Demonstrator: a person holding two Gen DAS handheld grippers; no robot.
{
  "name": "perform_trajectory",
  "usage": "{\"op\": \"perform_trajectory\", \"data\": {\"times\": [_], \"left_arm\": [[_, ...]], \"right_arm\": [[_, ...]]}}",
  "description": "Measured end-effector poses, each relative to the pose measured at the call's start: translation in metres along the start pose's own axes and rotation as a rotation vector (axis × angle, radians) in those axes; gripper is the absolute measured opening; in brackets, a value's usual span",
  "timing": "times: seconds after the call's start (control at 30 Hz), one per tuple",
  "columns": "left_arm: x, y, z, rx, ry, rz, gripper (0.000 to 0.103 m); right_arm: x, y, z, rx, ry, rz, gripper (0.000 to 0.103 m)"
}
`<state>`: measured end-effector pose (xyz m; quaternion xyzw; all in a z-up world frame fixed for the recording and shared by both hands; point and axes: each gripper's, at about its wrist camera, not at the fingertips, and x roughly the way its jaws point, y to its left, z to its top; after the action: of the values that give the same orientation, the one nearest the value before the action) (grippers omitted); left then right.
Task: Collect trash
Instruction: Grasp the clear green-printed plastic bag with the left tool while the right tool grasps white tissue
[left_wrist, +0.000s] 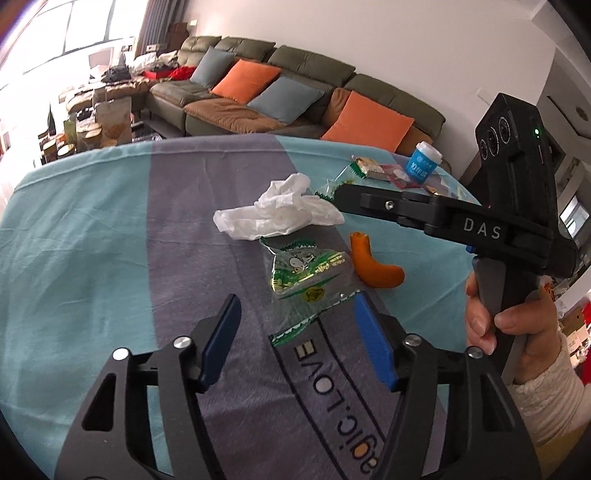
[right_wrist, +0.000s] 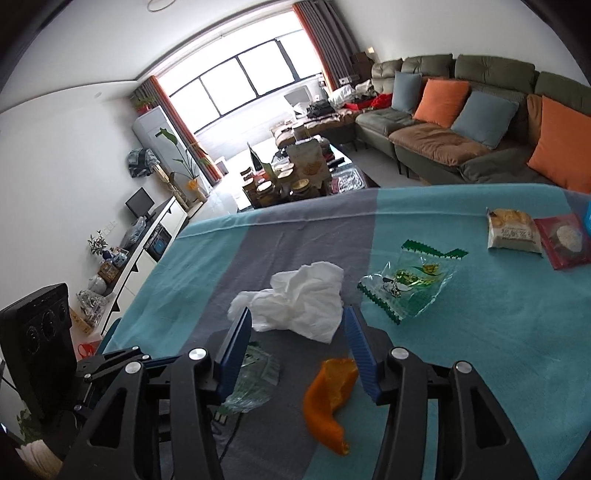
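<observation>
- Teal and grey striped cloth (left_wrist: 92, 229) covers the table, and the trash lies scattered across its grey band and the teal part to the right.
- Crumpled white tissue (right_wrist: 299, 302) sits near the middle of the grey band, just beyond the fingertips of the right gripper (right_wrist: 295, 345).
- The right gripper's jaws stand apart with nothing clamped; a curved piece of orange peel (right_wrist: 328, 398) lies on the cloth below and between them, and whether the pads touch it cannot be told from this angle.
- A clear wrapper with green print (left_wrist: 306, 273) lies flat just ahead of the left gripper (left_wrist: 295, 328), beside the peel and near the tissue.
- The left gripper's jaws are also apart and empty, with the wrapper's near corner reaching between the blue pads (left_wrist: 373, 343).
- A second clear green-printed wrapper (right_wrist: 406, 284) lies on the teal stripe to the right of the tissue.
- Farther back are a pale snack packet (right_wrist: 513, 230), a red packet (right_wrist: 565, 240) touching it, and a small blue and white container (left_wrist: 423, 162).
- A hand (left_wrist: 517, 332) in a cream sleeve grips the right gripper's handle.
- A green sofa (right_wrist: 480, 122) with orange and blue cushions stands behind the table.
</observation>
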<state>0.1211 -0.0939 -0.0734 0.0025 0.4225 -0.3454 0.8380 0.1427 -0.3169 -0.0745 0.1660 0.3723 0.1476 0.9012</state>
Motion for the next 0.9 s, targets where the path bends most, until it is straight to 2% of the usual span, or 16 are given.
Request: {"op": "perform_trajectory", "data": {"times": [0.1, 0.2, 0.33, 0.43, 0.47, 0.5, 0.57, 0.6, 0.77, 0.9], "left_arm": [[0.005, -0.002, 0.001, 0.000, 0.010, -0.008, 0.055], [0.010, -0.001, 0.002, -0.013, 0.026, -0.025, 0.044], [0.015, -0.001, -0.001, -0.013, 0.045, -0.025, 0.024], [0.014, 0.000, -0.003, -0.016, 0.043, -0.024, 0.023], [0.013, 0.000, -0.004, -0.016, 0.040, -0.021, 0.023], [0.012, 0.000, -0.005, -0.017, 0.036, -0.021, 0.022], [0.010, 0.001, -0.004, -0.018, 0.028, -0.020, 0.018], [0.008, 0.001, -0.005, -0.014, 0.020, -0.011, 0.018], [-0.002, 0.002, -0.007, -0.009, -0.003, 0.003, 0.016], [-0.014, 0.001, -0.012, -0.001, -0.026, 0.026, 0.016]], "right_arm": [[0.008, -0.004, 0.002, 0.016, 0.017, 0.002, 0.057], [0.017, -0.007, 0.005, 0.024, 0.037, 0.000, 0.057], [0.028, -0.009, 0.006, 0.026, 0.069, 0.007, 0.057], [0.034, -0.011, 0.007, 0.026, 0.081, 0.011, 0.056], [0.034, -0.011, 0.006, 0.027, 0.082, 0.012, 0.053], [0.035, -0.011, 0.005, 0.027, 0.086, 0.016, 0.041], [0.036, -0.011, 0.004, 0.026, 0.087, 0.016, 0.026], [0.036, -0.013, 0.004, 0.027, 0.084, 0.019, 0.023], [0.028, -0.012, 0.004, 0.031, 0.050, 0.031, 0.009], [0.020, -0.009, 0.005, 0.029, 0.022, 0.048, 0.005]]}}
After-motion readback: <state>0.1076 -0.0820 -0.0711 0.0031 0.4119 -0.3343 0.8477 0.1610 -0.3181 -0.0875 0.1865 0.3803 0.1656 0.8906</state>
